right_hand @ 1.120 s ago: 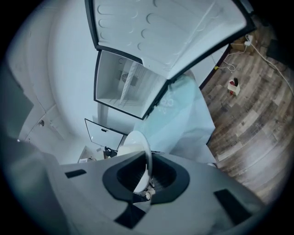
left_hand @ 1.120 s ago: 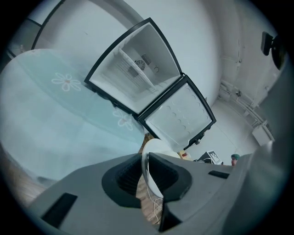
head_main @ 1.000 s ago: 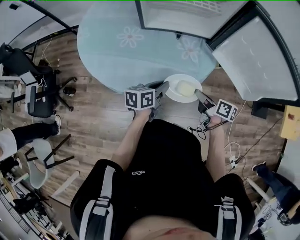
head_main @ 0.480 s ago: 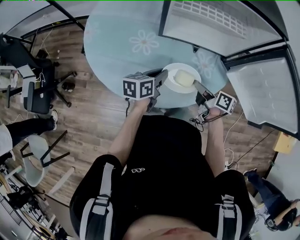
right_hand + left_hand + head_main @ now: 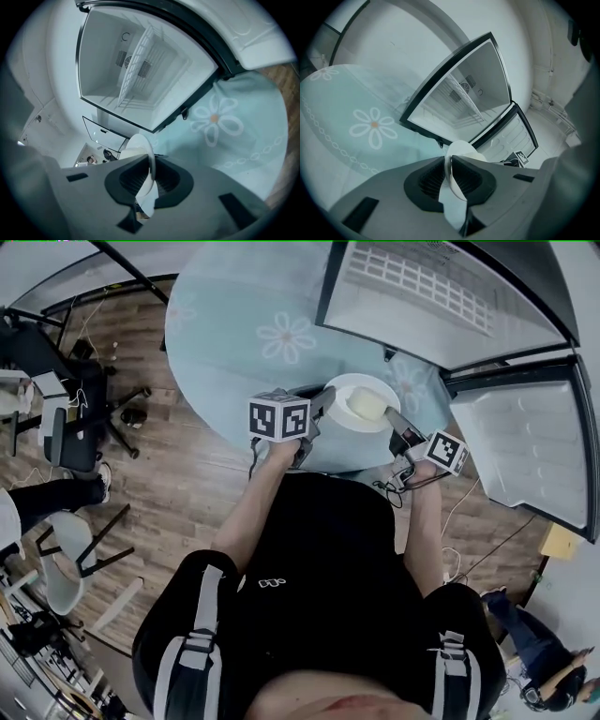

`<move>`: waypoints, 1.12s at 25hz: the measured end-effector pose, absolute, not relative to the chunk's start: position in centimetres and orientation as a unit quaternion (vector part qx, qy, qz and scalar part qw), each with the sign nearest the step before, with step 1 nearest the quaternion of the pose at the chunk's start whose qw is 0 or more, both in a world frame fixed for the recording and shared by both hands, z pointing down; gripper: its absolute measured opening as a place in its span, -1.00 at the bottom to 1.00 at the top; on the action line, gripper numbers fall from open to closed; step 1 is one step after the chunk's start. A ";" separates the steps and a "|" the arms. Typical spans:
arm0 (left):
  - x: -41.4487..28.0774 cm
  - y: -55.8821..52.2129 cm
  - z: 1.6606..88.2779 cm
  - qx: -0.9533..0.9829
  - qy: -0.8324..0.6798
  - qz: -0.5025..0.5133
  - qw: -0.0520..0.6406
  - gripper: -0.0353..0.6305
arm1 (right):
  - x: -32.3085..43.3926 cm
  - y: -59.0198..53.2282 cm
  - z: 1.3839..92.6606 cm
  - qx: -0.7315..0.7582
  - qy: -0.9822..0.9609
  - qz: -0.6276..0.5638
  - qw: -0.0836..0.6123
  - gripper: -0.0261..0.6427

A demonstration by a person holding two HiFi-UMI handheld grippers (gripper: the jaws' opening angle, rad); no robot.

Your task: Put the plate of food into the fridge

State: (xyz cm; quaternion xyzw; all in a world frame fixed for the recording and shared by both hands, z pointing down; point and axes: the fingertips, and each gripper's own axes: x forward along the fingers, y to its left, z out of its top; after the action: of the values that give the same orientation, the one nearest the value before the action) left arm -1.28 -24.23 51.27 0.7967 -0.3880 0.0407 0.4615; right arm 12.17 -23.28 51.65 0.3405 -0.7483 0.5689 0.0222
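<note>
Round pale-blue mat point(image 5: 244, 324) w/ daisy print lies on wood-plank floor point(image 5: 178, 493). Black office chair point(image 5: 67, 432) stands at left, off mat; white chair point(image 5: 61, 585) nr it, lower in head view.

The plate point(image 5: 343, 388) is smooth, white and faintly glossy, like glazed ceramic. The ribbed black pads point(image 5: 433, 180) of the left gripper point(image 5: 450, 164) and the right gripper point(image 5: 152, 166) look like matt rubber set in matt grey plastic shells. The round pale-blue cloth point(image 5: 234, 324) bears a printed daisy pattern, the floor point(image 5: 178, 484) is matt wood plank, and the fridge point(image 5: 422, 296) is lined in smooth white plastic with a white wire-grid shelf point(image 5: 133, 65).
</note>
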 end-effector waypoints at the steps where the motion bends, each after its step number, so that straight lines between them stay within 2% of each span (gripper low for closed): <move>1: -1.5 -24.5 51.4 0.795 -0.391 0.039 0.463 -0.75 | 12.0 -23.7 51.5 0.339 -0.751 0.565 0.029 -0.84; 10: -2.3 -27.9 51.8 0.784 -0.409 0.033 0.465 -0.73 | 11.2 -28.1 51.0 0.322 -0.776 0.537 0.073 -0.84; 28: 0.5 -40.7 52.4 0.789 -0.465 0.069 0.395 -0.68 | 14.2 -39.7 51.8 0.356 -0.766 0.534 0.039 -0.84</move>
State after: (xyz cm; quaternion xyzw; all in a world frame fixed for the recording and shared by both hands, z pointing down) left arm 0.47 -40.68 52.37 0.7894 -0.4649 0.0689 0.3950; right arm 14.24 -39.72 51.79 0.3564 -0.7657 0.5340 0.0392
